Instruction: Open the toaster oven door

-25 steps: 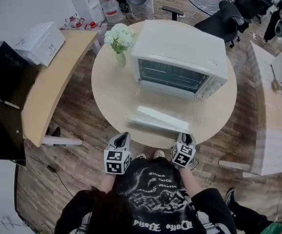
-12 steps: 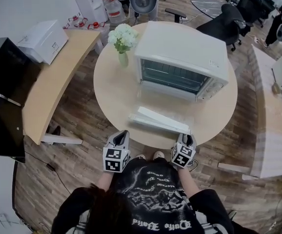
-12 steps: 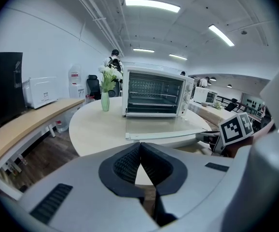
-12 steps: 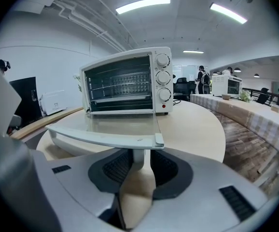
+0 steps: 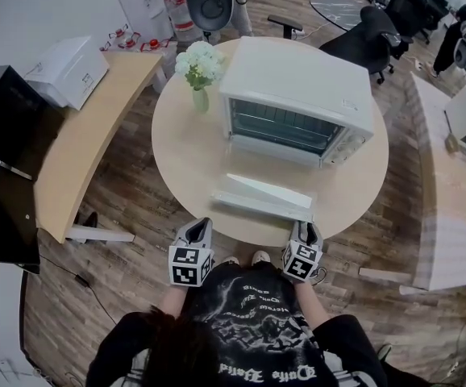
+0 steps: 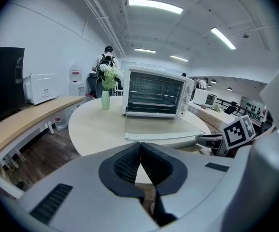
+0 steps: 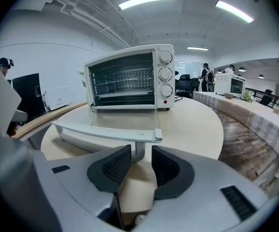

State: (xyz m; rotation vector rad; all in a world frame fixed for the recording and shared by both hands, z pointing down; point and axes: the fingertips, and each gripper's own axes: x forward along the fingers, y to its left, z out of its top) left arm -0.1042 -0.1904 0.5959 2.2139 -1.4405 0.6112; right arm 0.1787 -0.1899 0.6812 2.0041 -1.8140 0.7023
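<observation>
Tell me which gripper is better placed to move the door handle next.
Right. The right gripper has opening jaws around the door handle post; the left gripper is shut, off to the side.

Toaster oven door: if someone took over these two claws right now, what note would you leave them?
Left claw: shut, empty, near the table's edge, touching nothing.
Right claw: jaws opening. The post of the door handle stands between them, and the pads are not pressing on it.
Toaster oven: sits on the round table. Its door is folded down, about level, toward the person.
Done: the door is open.
Left: probably just draw the right claw back off the handle.
</observation>
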